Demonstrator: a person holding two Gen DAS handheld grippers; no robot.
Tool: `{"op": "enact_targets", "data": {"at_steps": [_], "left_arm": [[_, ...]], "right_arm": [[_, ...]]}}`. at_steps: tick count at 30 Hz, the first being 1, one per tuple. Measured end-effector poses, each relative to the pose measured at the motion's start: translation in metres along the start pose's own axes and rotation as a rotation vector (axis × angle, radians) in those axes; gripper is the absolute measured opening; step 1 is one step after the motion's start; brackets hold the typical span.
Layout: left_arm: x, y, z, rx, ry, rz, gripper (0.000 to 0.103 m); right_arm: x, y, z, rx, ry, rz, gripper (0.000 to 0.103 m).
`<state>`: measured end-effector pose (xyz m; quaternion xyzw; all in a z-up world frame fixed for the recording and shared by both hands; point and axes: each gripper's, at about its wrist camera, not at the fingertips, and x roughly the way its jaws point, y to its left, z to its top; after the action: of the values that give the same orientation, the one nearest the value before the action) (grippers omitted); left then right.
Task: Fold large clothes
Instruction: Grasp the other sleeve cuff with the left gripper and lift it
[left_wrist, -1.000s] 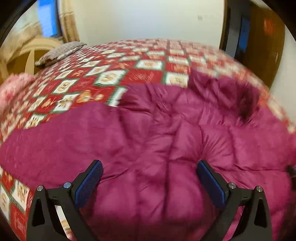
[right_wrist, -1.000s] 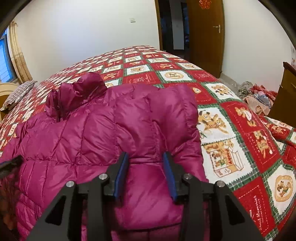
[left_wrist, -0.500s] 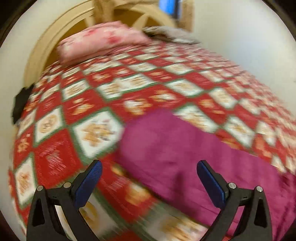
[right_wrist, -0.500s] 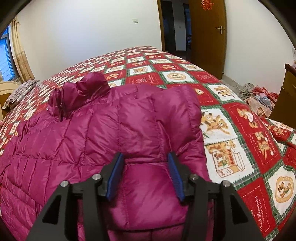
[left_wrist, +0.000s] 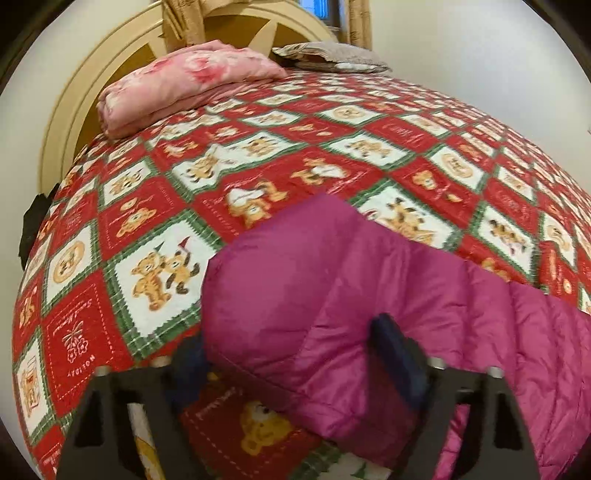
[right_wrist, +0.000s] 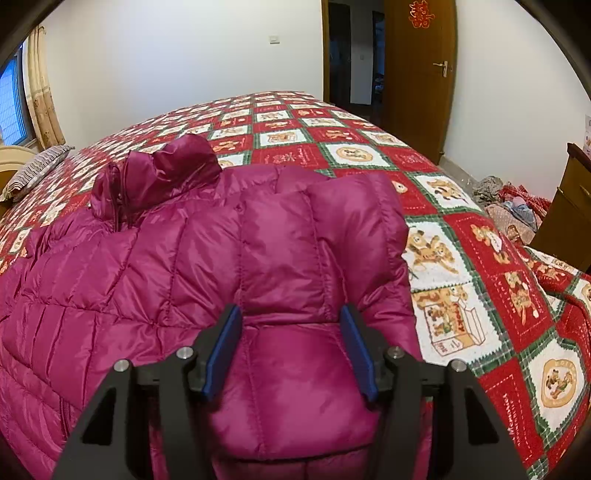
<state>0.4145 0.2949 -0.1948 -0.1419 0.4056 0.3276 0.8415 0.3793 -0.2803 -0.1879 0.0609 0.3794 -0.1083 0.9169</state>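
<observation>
A magenta puffer jacket (right_wrist: 166, 258) lies spread on a bed with a red, white and green bear-print quilt (right_wrist: 480, 295). One sleeve (right_wrist: 321, 236) is folded over its body, and the hood is bunched at the far end. My right gripper (right_wrist: 290, 350) hovers over that folded sleeve; its jaws are opening and the pads stand clear of the fabric. In the left wrist view the other sleeve's end (left_wrist: 314, 277) lies out on the quilt (left_wrist: 147, 206). My left gripper (left_wrist: 291, 354) is closing around it, with both pads against the fabric.
A folded pink blanket (left_wrist: 184, 85) and a grey pillow (left_wrist: 328, 55) lie by the cream headboard (left_wrist: 70, 103). On the right, past the bed edge, are a heap of clothes on the floor (right_wrist: 513, 206), a wooden cabinet (right_wrist: 572, 210) and a brown door (right_wrist: 417, 74).
The left gripper swung from over the jacket's body to the outstretched sleeve end, dropped onto it, and its jaws narrowed. The right gripper stayed put and its jaws widened over the folded sleeve.
</observation>
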Motion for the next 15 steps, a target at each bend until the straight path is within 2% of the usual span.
{"op": "enact_targets", "data": {"at_steps": [1,2,4,6,10,15], "left_arm": [[0.000,-0.002,0.001,0.009,-0.005,-0.001,0.060],[-0.001,-0.004,0.000,0.016,-0.010,-0.006,0.057],[-0.003,-0.008,0.000,0.032,-0.020,-0.025,0.041],[-0.005,-0.013,0.000,0.046,-0.030,-0.035,0.033],[-0.008,-0.019,-0.001,0.061,-0.040,-0.042,0.026],[-0.024,-0.021,-0.002,0.041,-0.091,-0.098,0.022]], "right_arm": [[0.000,0.000,0.000,-0.001,0.000,-0.001,0.059],[0.000,0.000,0.000,-0.002,-0.001,-0.002,0.059],[0.000,0.000,0.000,0.000,-0.001,0.001,0.059],[0.000,0.000,0.000,0.002,-0.002,0.005,0.060],[-0.001,0.000,-0.001,0.002,-0.001,0.002,0.060],[-0.001,0.000,-0.001,0.003,-0.001,0.004,0.060]]}}
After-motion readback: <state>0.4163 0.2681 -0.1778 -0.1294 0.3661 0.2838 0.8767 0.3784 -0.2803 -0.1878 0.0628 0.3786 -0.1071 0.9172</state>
